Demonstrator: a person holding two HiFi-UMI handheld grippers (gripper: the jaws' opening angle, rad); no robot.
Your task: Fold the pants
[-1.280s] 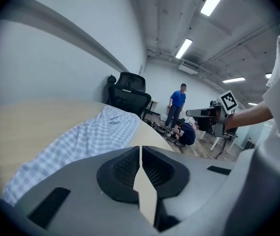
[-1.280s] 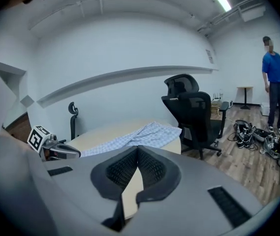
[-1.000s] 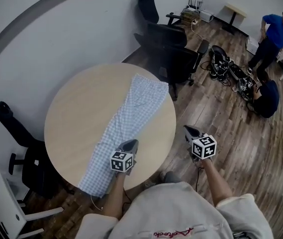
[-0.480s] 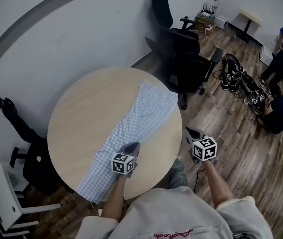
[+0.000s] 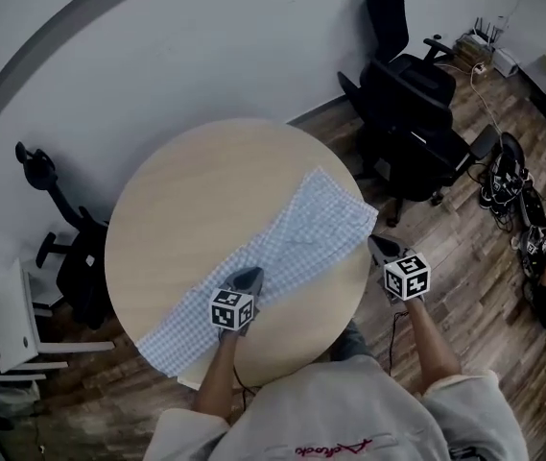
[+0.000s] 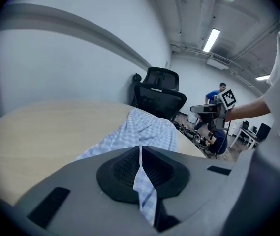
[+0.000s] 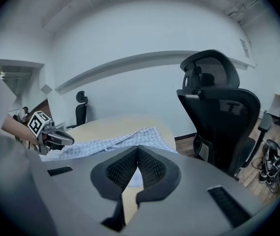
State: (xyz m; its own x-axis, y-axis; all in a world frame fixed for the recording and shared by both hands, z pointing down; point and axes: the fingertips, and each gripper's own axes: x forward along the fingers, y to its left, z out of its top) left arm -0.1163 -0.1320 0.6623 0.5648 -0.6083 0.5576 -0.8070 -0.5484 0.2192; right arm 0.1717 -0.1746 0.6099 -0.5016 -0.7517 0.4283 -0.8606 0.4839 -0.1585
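The soft blue-checked pants lie flat along a diagonal across the round wooden table, the left gripper pinching thin cloth at their near edge mid-length, while the right gripper, pressed together on nothing, hovers just beside the wider end.

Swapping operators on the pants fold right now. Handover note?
Left gripper: shut on the pants, with a pinch of checked cloth between its fingers, about mid-length.
Right gripper: shut, looks empty, just beyond the edge of the table, by the wide end of the pants.
Pants: stretched diagonally across the table, narrow end hanging over the near-left edge.
Done: laid out long. They look leg over leg, but I can't be sure.
Left: no crosswise fold yet; likely bring one end over the other.
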